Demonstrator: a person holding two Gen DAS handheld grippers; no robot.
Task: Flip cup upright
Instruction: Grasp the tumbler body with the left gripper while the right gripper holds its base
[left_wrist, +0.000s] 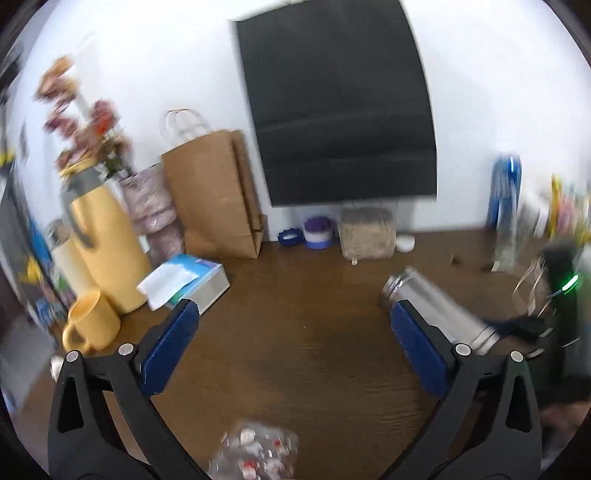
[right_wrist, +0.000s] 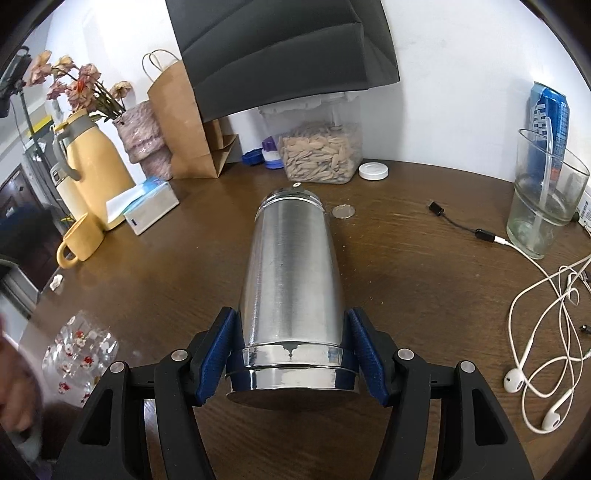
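Table (right_wrist: 406, 229) bore steel cup (right_wrist: 291, 273) on its side, far end toward 12 o'clock; right gripper (right_wrist: 291, 354) clamped cup near its base; left gripper (left_wrist: 291, 332) gaped empty, cup at its 3 o'clock; best to pivot slowly about base, minding coin (right_wrist: 343, 212) at 1 o'clock.

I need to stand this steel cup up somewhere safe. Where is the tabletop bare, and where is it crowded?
Bare wood lies left of the silver steel cup, between it, the yellow ceramic mug and the white-and-blue tissue box. The right side is crowded: white earphone cable, black adapter cable, clear drinking glass. A coin lies just beyond the cup.
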